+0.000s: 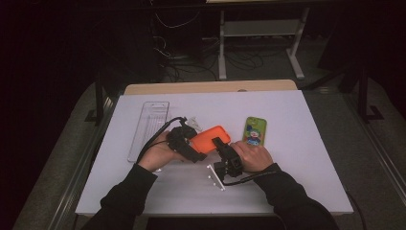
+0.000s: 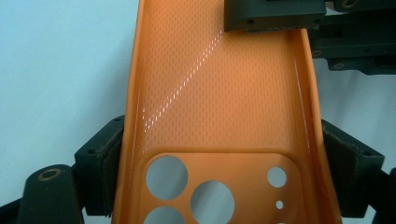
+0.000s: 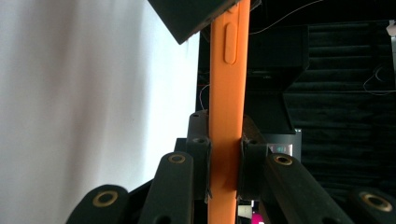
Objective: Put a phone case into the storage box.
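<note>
Because the orange soft-plastic phone case (image 1: 209, 137) is held off the white bench (image 1: 297, 158) by two grips at once, any uneven pull could twist or buckle its thin walls, or let it spring out of one grip and drop. The left gripper (image 2: 219, 163) clamps the case across its width at the camera-cutout end, a pad pressed on each side wall. The right gripper (image 3: 225, 163) is clenched on the opposite end, pinching one side wall edge-on between its pads. Seen from above, the case spans the gap between the two grippers, mid-bench, with a green cartoon-printed phone case (image 1: 255, 130) lying just to its right and a clear plastic tray (image 1: 149, 128) to the left.
</note>
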Motion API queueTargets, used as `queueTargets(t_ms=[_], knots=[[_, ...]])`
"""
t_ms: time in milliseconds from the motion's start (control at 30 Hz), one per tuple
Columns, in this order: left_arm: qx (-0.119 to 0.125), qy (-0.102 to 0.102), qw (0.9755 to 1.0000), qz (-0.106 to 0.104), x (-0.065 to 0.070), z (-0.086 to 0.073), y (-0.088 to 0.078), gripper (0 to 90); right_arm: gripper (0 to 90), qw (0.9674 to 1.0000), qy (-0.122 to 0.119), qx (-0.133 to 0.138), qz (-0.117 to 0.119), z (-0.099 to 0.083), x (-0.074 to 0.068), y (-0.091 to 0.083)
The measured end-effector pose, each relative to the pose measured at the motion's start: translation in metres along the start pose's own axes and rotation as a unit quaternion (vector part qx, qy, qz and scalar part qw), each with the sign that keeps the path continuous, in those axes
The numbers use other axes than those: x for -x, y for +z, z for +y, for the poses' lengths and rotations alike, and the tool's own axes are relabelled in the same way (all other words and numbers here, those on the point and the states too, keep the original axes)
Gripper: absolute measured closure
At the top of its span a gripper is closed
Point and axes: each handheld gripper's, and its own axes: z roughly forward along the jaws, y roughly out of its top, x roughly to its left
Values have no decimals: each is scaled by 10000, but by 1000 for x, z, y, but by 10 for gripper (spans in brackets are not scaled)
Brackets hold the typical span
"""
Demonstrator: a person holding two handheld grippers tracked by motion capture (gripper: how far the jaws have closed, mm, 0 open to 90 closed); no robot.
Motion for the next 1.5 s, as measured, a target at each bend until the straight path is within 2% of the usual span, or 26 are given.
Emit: queueTargets(t_ms=[167, 233, 333, 367, 533, 600, 733, 767, 800, 1000, 1033, 1067, 1100, 1133, 1167, 1233, 1267, 1300, 1400, 1467, 1500], knots=[[16, -2, 10000, -23, 0, 0, 1, 154, 775, 10000, -40, 6, 8, 0, 0, 0], [-65, 108, 9999, -8, -2, 0, 1, 151, 777, 10000, -58, 7, 24, 0, -1, 0], [85, 2, 10000, -1, 1, -2, 2, 142, 777, 10000, -59, 10, -8, 0, -2, 0], [70, 60, 10000, -30, -1, -2, 0, 132, 777, 10000, -39, -2, -27, 0, -2, -1], [123, 8, 9999, -107, -1, -3, -3, 4, 777, 10000, -42, -58, -23, -2, -1, 0], [168, 61, 9998, -118, -2, -4, -6, 0, 777, 9999, 3, -49, -97, -4, -2, 0], [248, 58, 9996, -125, -3, -5, -13, 0, 777, 9999, 71, -157, -17, -7, 0, -1], [374, -87, 9992, -123, -1, -6, -12, 0, 777, 9998, 46, -156, -86, -8, 0, -1], [300, 35, 9995, -108, -3, -7, -15, 0, 777, 9998, 99, -191, 2, -10, 1, -2], [292, 32, 9995, -114, -7, -12, -18, 0, 777, 9993, 233, -280, 87, -17, 3, -4], [309, 41, 9995, -64, -6, -13, -18, 0, 777, 9992, 267, -285, 96, -18, 3, -5], [164, 187, 9997, -31, -8, -14, -19, 0, 777, 9991, 288, -293, 107, -19, 3, -5], [201, 150, 9997, -8, -8, -15, -18, 0, 777, 9989, 358, -299, 103, -20, 3, -6], [116, 226, 9997, 3, -8, -15, -19, 0, 777, 9989, 343, -307, 105, -21, 4, -6], [144, 129, 9998, 26, -8, -16, -18, 0, 777, 9989, 265, -333, 215, -22, 4, -6], [171, 79, 9998, 25, -9, -17, -18, 0, 777, 9988, 301, -336, 196, -23, 4, -6], [112, 134, 9998, 19, -10, -17, -19, 0, 777, 9989, 325, -296, 181, -23, 3, -6], [149, 74, 9999, 9, -10, -18, -19, 0, 777, 9985, 375, -332, 200, -23, 3, -6], [150, 135, 9998, 66, -10, -18, -20, 0, 777, 9980, 469, -341, 238, -24, 3, -6], [236, 16, 9997, 27, -9, -18, -19, 0, 777, 9972, 579, -338, 315, -25, 4, -6], [223, 39, 9997, 36, -9, -18, -19, 0, 777, 9969, 620, -357, 338, -25, 4, -6]])
